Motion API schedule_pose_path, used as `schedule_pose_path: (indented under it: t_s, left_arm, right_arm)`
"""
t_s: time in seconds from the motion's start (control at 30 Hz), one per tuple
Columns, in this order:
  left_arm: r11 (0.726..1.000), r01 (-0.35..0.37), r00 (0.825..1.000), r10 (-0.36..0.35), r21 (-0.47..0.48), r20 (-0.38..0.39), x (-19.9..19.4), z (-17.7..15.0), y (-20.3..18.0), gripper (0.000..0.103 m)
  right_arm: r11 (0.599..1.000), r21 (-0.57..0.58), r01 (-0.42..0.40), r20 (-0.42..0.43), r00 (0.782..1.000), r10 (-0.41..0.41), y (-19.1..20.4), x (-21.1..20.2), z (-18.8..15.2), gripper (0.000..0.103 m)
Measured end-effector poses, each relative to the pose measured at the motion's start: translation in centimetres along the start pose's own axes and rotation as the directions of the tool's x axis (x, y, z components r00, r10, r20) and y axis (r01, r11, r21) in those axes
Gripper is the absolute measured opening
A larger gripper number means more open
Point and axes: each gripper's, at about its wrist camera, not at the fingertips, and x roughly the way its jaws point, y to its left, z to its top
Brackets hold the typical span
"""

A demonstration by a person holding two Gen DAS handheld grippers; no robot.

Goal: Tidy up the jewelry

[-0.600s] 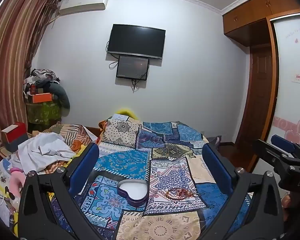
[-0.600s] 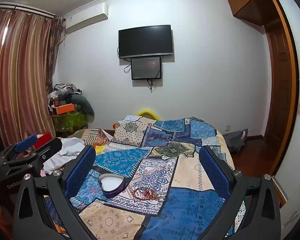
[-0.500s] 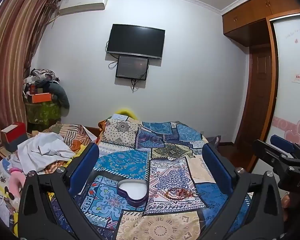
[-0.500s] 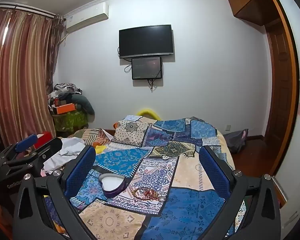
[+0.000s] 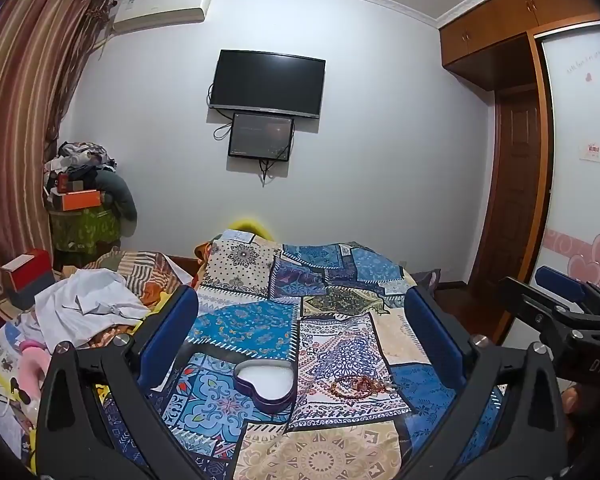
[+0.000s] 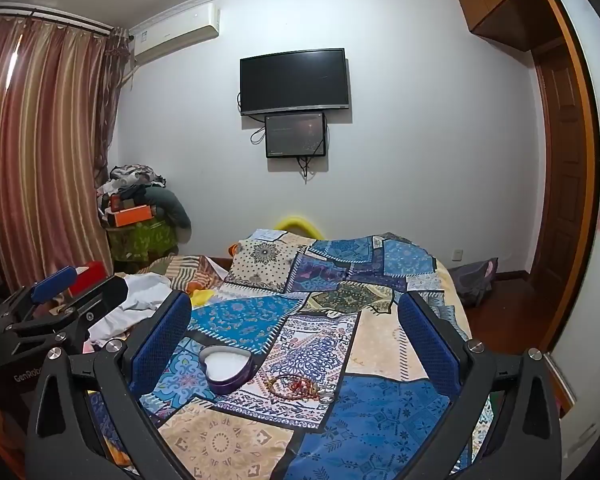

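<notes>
Left wrist view showed the left claw (image 5: 300,336) spread wide above the bed's patchwork quilt (image 5: 252,320), gripping nothing. A purple heart-shaped tin with white lining (image 5: 265,384) lay open on the quilt, and a tangle of reddish-brown beaded jewelry (image 5: 360,385) rested just beside it, apart. The right claw (image 6: 294,336) was likewise spread and empty, hovering over the same tin (image 6: 226,369) and beads (image 6: 296,386).
</notes>
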Motion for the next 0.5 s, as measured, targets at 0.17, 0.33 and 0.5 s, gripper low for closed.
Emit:
schedule_pose_path:
  t_s: [0.17,0.33,0.5]
  left_arm:
    - [1.000,-0.002,1.000,0.002,0.001,-0.001,0.0,0.0,0.1,0.103]
    - [1.000,0.001,1.000,-0.001,0.001,0.001,-0.1,0.0,0.1,0.103]
    - [1.000,0.002,1.000,-0.002,0.003,0.002,-0.2,0.0,0.3,0.103]
  right_arm:
    - [1.000,0.001,0.000,0.000,1.000,0.000,0.5,-0.2,-0.2,0.102]
    - [1.000,0.003,-0.002,-0.002,1.000,0.002,0.7,0.1,-0.1,0.102]
    - [1.000,0.002,-0.001,0.001,1.000,0.001,1.0,-0.1,-0.3,0.102]
